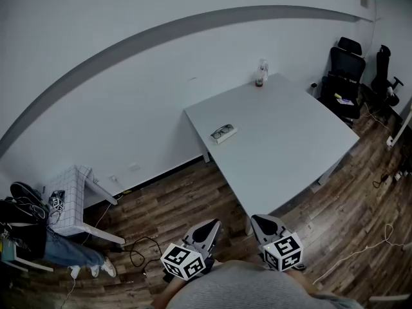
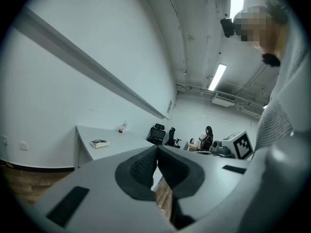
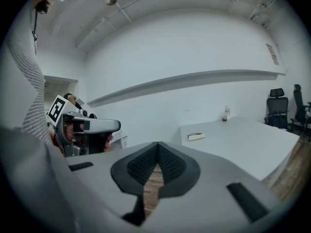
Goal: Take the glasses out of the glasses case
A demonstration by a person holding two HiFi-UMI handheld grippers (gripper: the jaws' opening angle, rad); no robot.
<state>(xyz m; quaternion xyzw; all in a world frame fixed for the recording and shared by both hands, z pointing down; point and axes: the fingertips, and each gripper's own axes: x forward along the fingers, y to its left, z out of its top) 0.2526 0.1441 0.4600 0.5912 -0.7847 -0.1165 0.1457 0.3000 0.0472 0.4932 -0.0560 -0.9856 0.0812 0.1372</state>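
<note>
A white glasses case (image 1: 226,134) lies near the far left corner of the grey table (image 1: 283,147), with dark glasses (image 1: 221,131) resting on it. The case shows small in the left gripper view (image 2: 99,143) and in the right gripper view (image 3: 196,137). Both grippers are held close to my body, well short of the table. My left gripper (image 1: 212,226) is shut, its pads touching with nothing between them (image 2: 156,152). My right gripper (image 1: 260,221) is shut and empty too (image 3: 157,149).
A small bottle (image 1: 261,73) stands at the table's far edge by the wall. Black office chairs (image 1: 344,76) stand at the right. A white stool (image 1: 74,198) and dark clutter sit at the left. Cables (image 1: 138,250) lie on the wooden floor.
</note>
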